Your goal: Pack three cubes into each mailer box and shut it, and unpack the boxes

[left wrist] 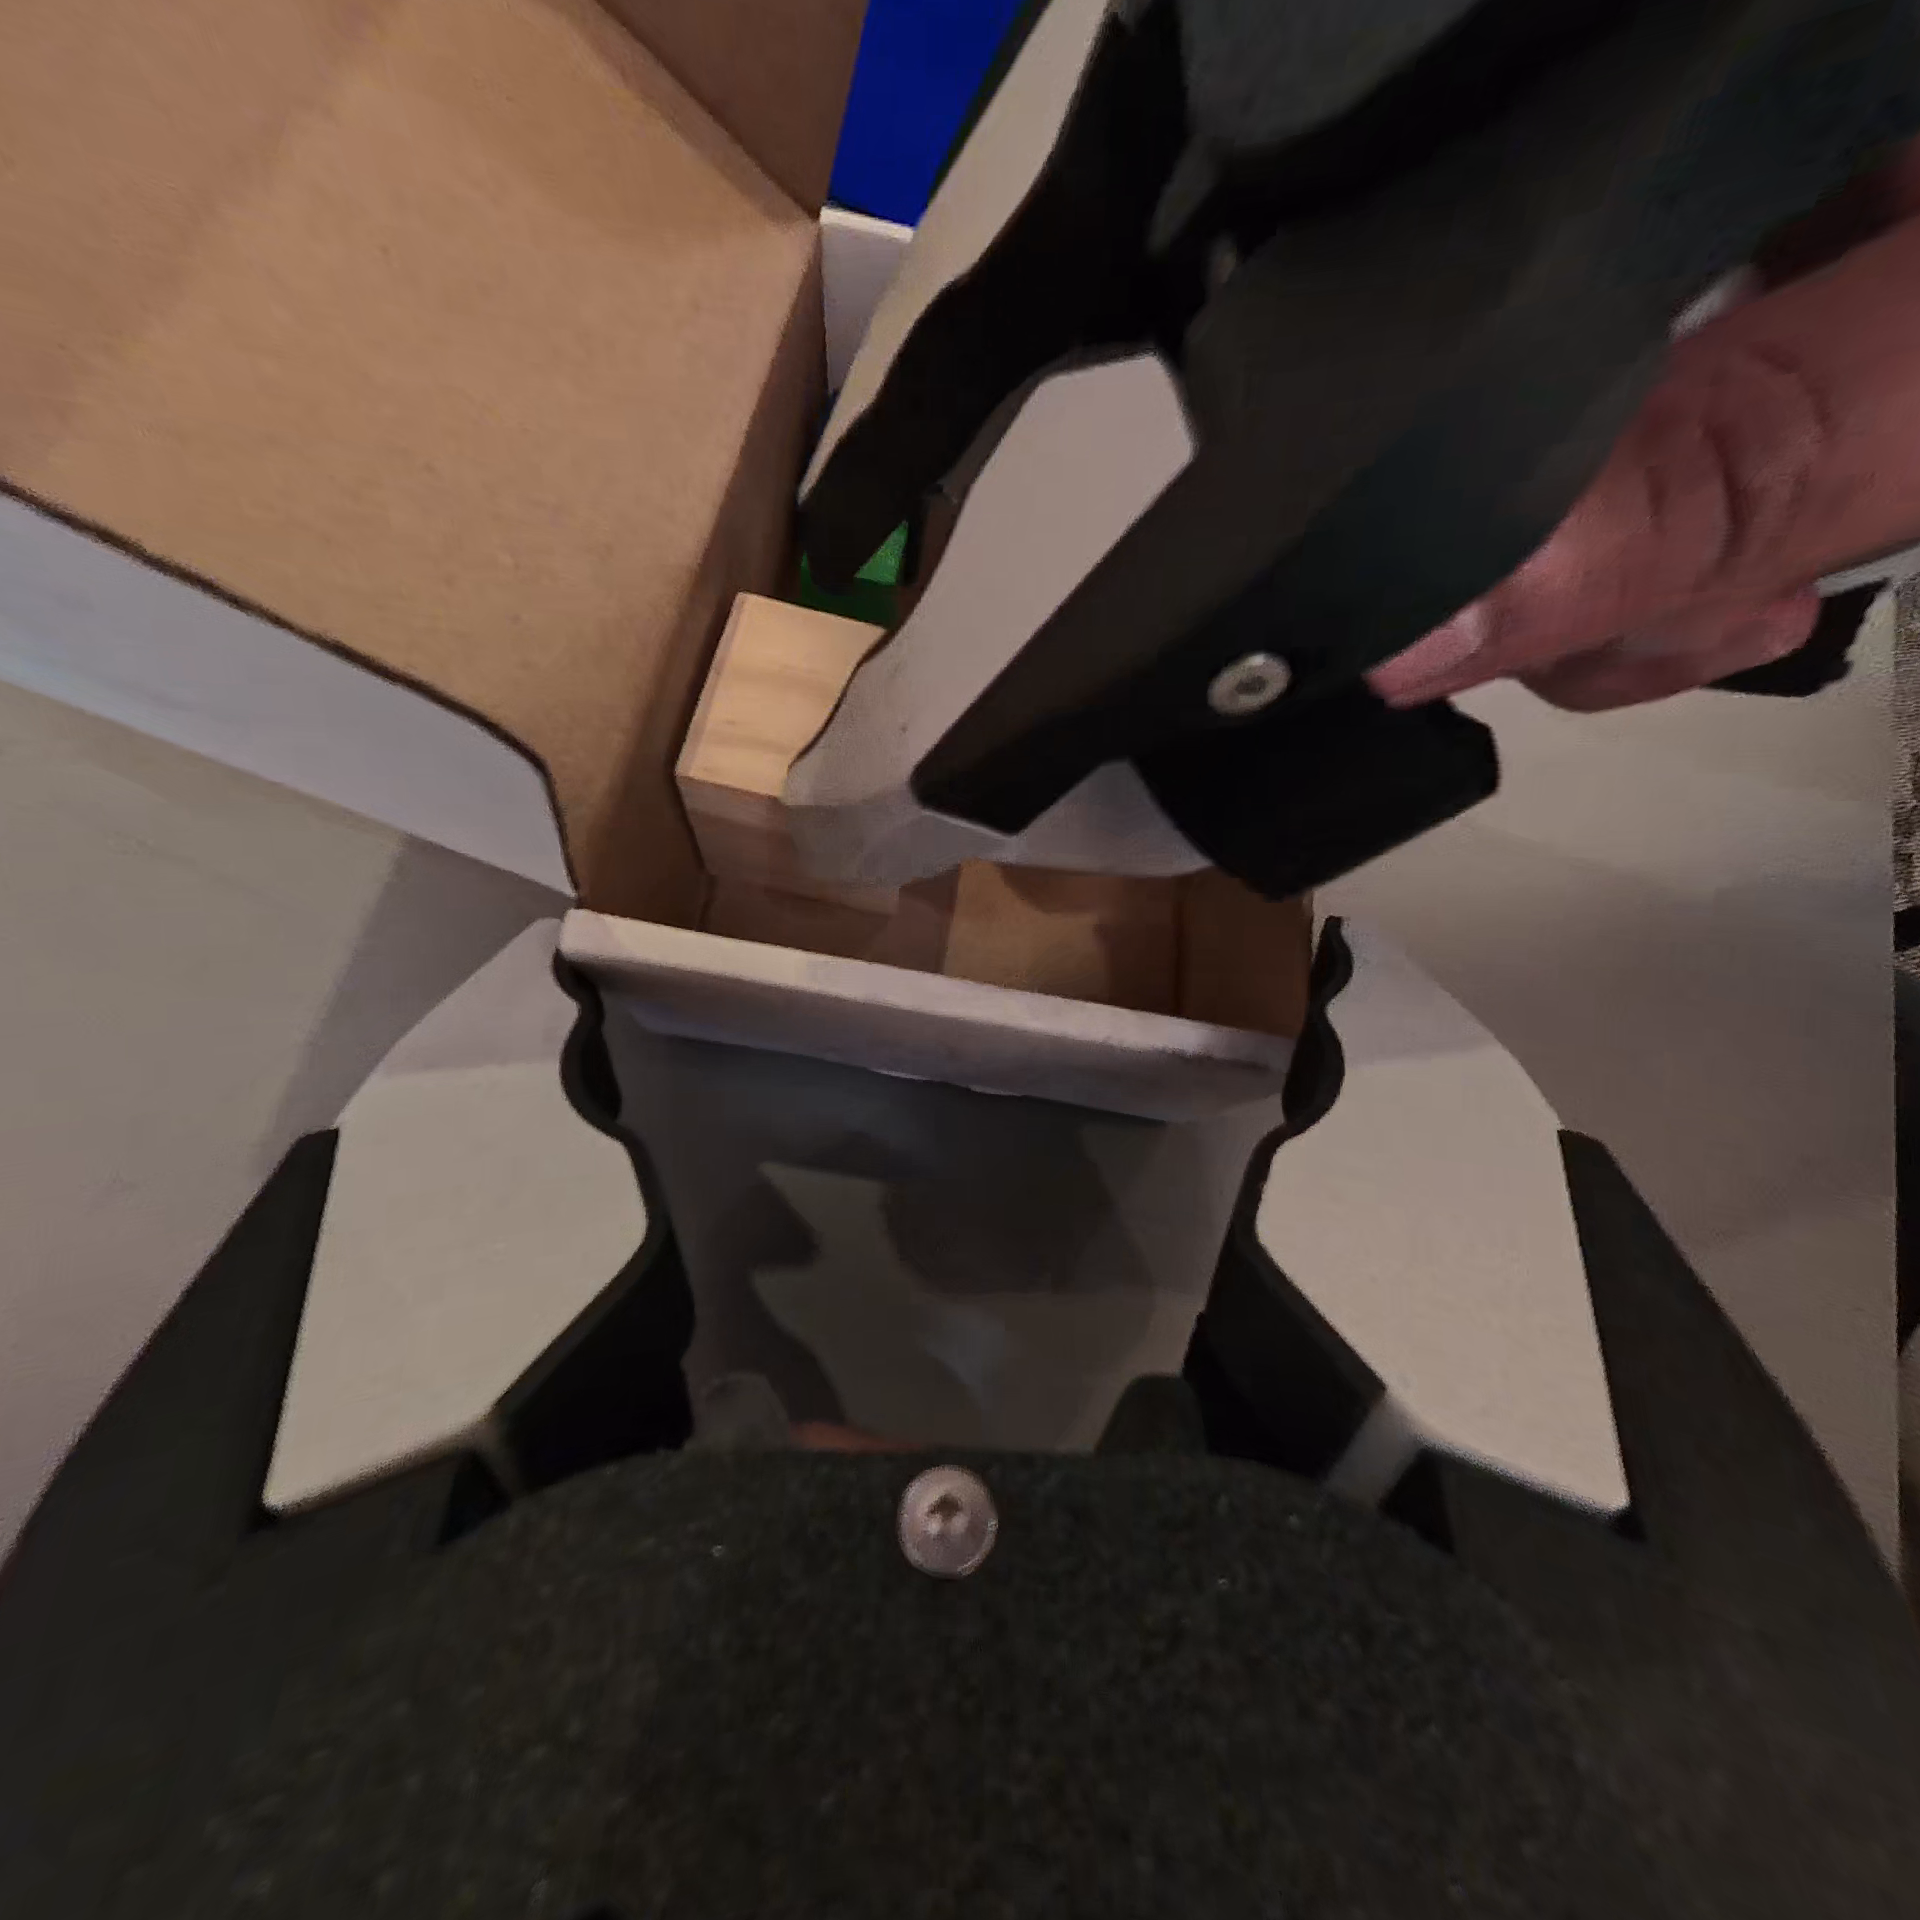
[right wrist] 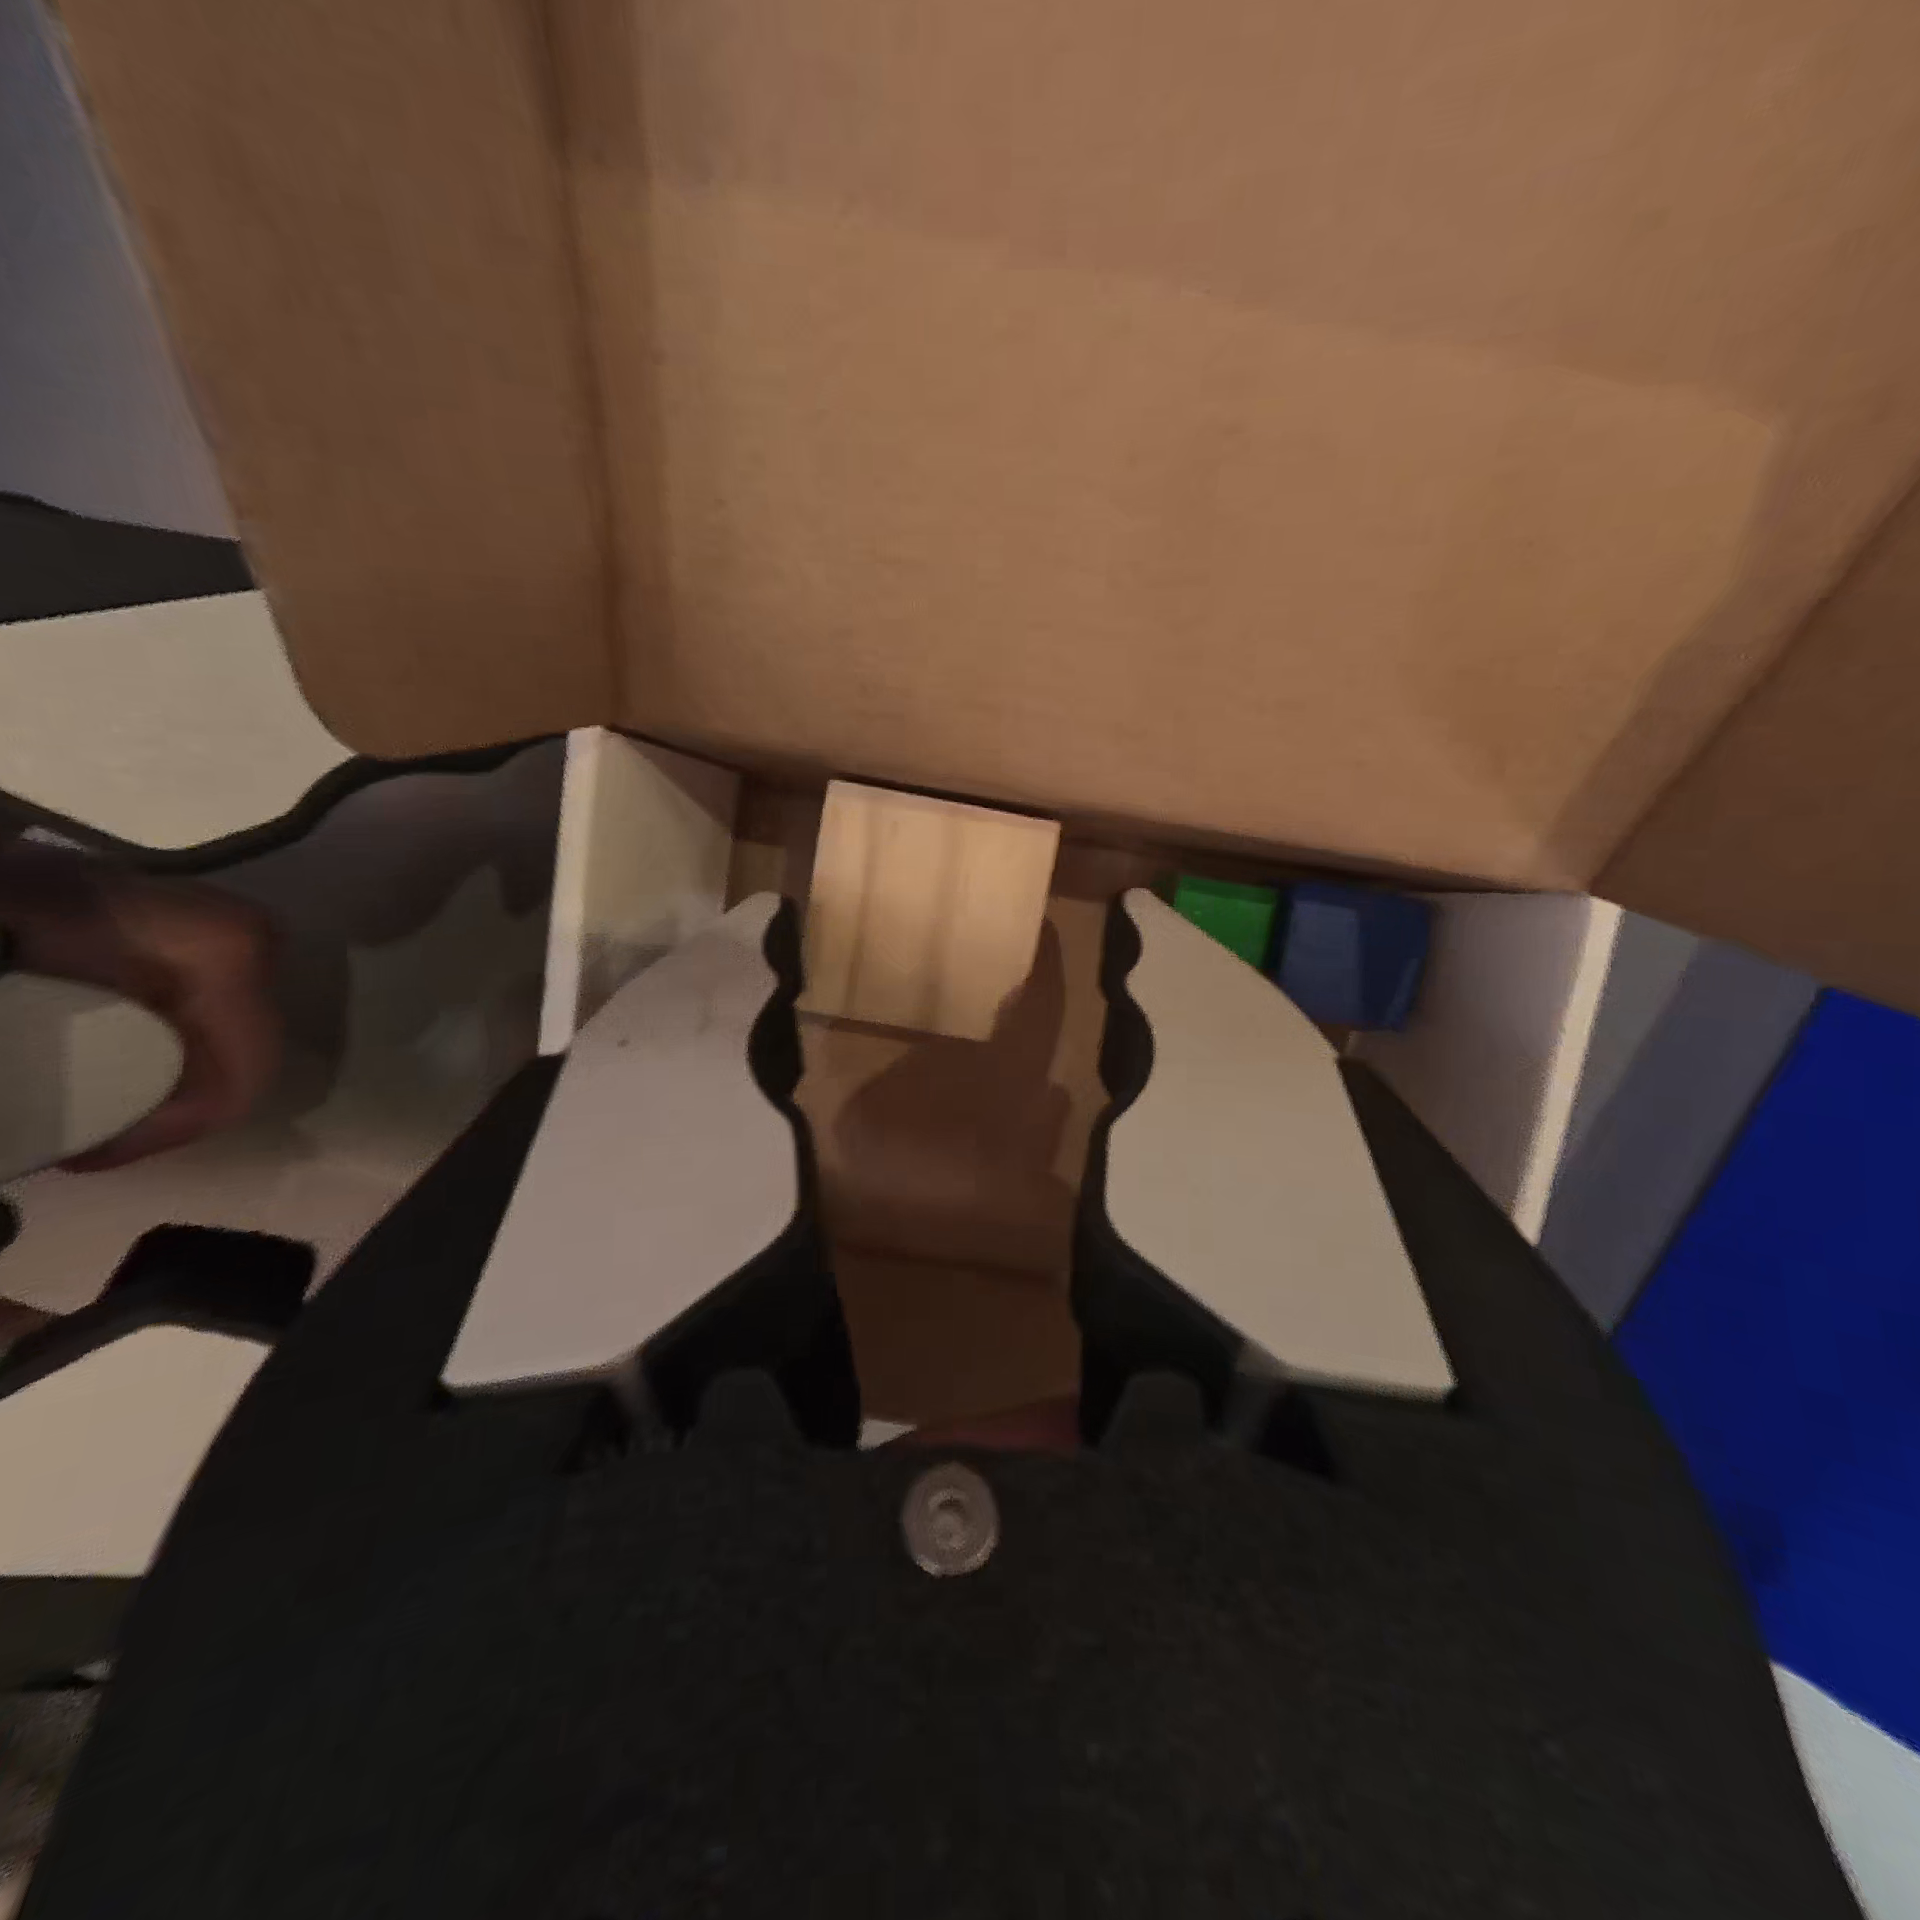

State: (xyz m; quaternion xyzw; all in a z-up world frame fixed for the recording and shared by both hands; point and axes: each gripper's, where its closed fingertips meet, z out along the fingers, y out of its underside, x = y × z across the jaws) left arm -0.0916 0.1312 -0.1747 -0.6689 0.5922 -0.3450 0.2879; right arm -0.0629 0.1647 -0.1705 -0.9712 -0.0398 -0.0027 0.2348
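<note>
I am looking along my right gripper (right wrist: pixel 951 977) into an open mailer box (right wrist: pixel 1039 468), white outside, brown inside, its lid standing raised above.
- Natural wood cube (right wrist: pixel 930 920): sitting tilted at the fingertips; jaws are standing apart, the left fingertip just beside the cube's left face, contact unclear.
- Green cube (right wrist: pixel 1226 909): lying inside, far right, behind the right finger.
- Blue cube (right wrist: pixel 1351 961): lying just beside the green one, near the box's right wall.
- A hand (right wrist: pixel 156 1029), blurred, is showing at the left edge.
- Blue surface (right wrist: pixel 1787 1299): showing at the right.
</note>
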